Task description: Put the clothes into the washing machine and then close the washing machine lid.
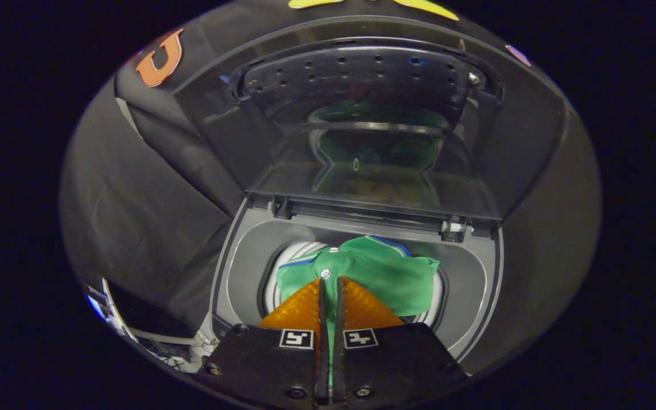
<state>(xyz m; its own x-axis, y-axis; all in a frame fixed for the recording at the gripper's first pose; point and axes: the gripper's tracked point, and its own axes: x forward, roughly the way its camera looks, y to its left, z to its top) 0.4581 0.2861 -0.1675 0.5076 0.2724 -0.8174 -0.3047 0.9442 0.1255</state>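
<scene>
A green shirt (382,273) with blue trim and white buttons hangs over the round drum opening (274,285) of the grey washing machine (476,296). My gripper (331,280) is shut on the shirt, a thin strip of green cloth showing between the two fingers. The shirt spreads just ahead of the fingertips and to their right, partly inside the drum. The machine's lid (373,125) stands upright and open beyond the shirt, its glass reflecting the green cloth.
Black cloth wall (134,205) surrounds the machine on the left and behind. The machine's grey top rim (248,239) rings the drum. Some pale clutter (151,341) sits low beside the machine's left corner.
</scene>
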